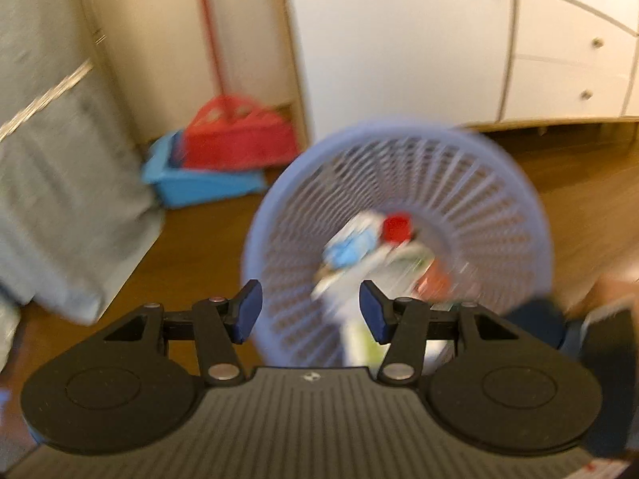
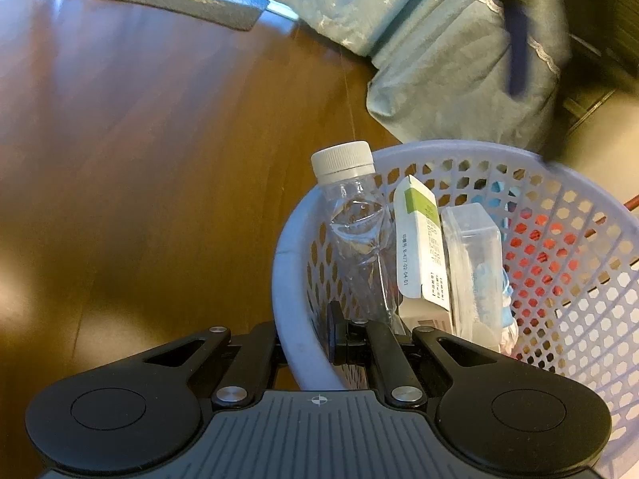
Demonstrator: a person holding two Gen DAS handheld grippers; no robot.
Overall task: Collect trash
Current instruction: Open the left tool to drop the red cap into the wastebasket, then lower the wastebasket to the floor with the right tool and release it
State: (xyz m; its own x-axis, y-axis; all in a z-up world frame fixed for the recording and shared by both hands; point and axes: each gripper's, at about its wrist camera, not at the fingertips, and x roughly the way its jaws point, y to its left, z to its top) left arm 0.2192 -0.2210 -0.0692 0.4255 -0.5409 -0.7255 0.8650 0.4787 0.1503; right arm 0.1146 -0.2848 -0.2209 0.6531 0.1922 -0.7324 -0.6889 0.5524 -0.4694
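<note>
A lavender mesh basket [image 1: 399, 135] stands on the wooden floor, blurred in the left wrist view. Inside lie a red cap [image 1: 397, 227], something blue [image 1: 347, 251] and a white-and-green piece [image 1: 359, 335], smeared, just beside my right-hand pad. My left gripper [image 1: 311, 309] hovers over the basket's near side, open, its pads pressing on nothing. The right wrist view shows the basket [image 2: 287, 279] holding a clear bottle with a white cap [image 2: 351, 215], a white-green carton [image 2: 419, 247] and a clear plastic box [image 2: 473, 263]. My right gripper [image 2: 339, 339] is shut on the basket's near wall.
A red dustpan [image 1: 235, 139] and a blue tub [image 1: 191, 183] sit by the wall, left of the basket. Grey-green bedding [image 1: 60, 159] hangs at the left, white drawers [image 1: 559, 40] stand behind. A dark mat [image 2: 167, 0] lies far off on the floor.
</note>
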